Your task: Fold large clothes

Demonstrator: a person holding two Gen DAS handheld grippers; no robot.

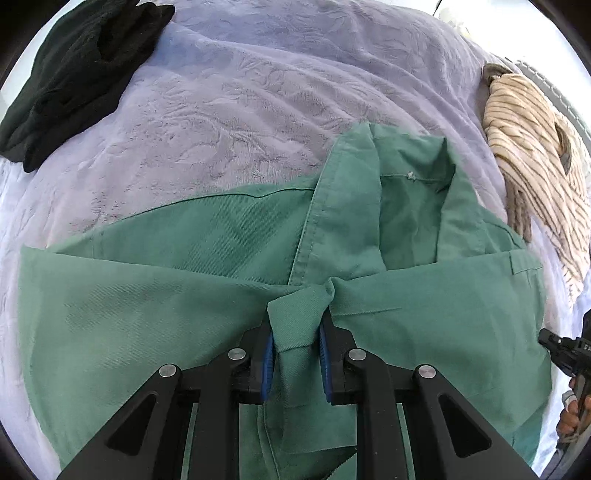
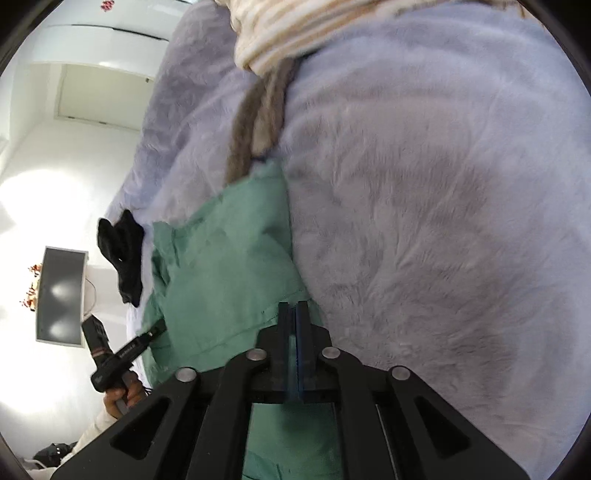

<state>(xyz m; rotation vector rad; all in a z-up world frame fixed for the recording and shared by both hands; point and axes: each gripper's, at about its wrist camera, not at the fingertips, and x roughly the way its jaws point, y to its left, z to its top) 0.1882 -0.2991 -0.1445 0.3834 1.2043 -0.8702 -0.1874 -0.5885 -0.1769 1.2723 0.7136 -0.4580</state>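
Note:
A large green shirt [image 1: 147, 302] lies spread on a lavender plush blanket [image 1: 258, 92], collar away from me. My left gripper [image 1: 295, 325] is shut on a bunched fold of the green shirt near its middle, with cloth between the blue pads [image 1: 267, 354]. In the right wrist view the green shirt [image 2: 229, 251] lies to the left on the blanket [image 2: 443, 221]. My right gripper [image 2: 293, 310] has its jaws pressed together over the shirt's edge; whether cloth is pinched between them I cannot tell. The left gripper also shows in the right wrist view [image 2: 157, 328], on the shirt.
A dark green garment [image 1: 74, 74] lies at the blanket's far left. A beige striped garment [image 1: 535, 147] lies at the far right; it also shows in the right wrist view [image 2: 288, 33]. A white wall and a monitor [image 2: 59, 295] are beyond the bed.

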